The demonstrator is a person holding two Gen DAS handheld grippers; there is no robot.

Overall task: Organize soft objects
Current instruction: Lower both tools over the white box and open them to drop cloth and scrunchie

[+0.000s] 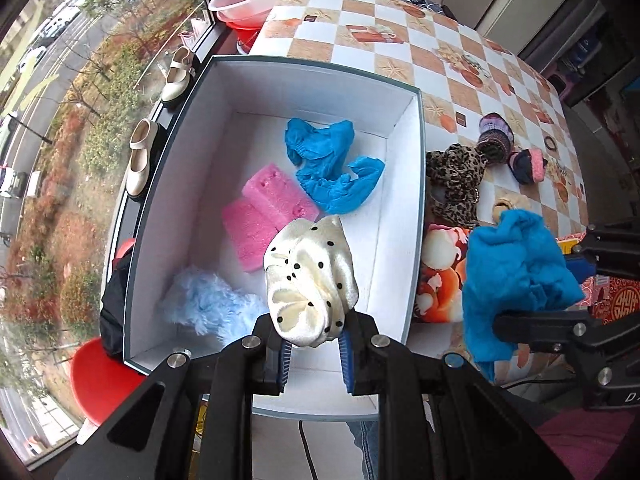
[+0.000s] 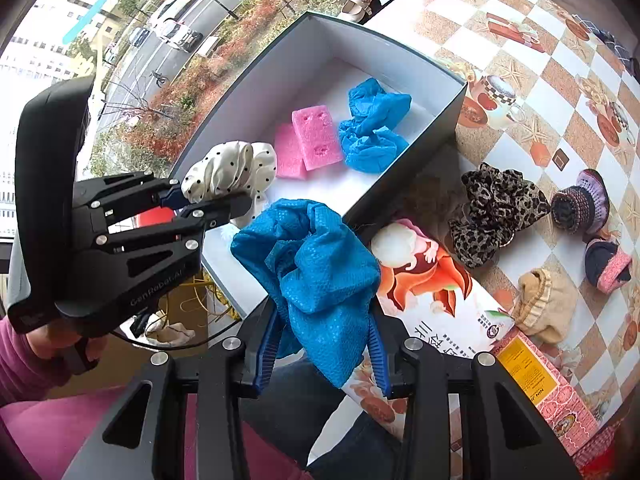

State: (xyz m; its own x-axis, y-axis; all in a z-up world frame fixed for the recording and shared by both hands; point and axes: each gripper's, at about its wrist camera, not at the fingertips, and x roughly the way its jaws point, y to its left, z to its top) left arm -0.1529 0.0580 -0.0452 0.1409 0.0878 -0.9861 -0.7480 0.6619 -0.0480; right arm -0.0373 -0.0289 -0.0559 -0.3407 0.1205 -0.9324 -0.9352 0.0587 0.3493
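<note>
Glossy satin scrunchie, crinkly blue cover (nonwoven-looking), matt card box, porous pink foam.

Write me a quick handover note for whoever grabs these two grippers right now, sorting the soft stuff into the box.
Left gripper: shut on the cream polka-dot scrunchie, held over the near end of the white box.
Right gripper: shut on a blue shoe cover, at the box's near corner.
Done, in the box: two blue shoe covers, two pink sponges, a light blue fluffy piece.
Left on the table: leopard scrunchie, tan sock, two knitted booties.
Next, probably: drop both held items in, then collect the rest.
</note>
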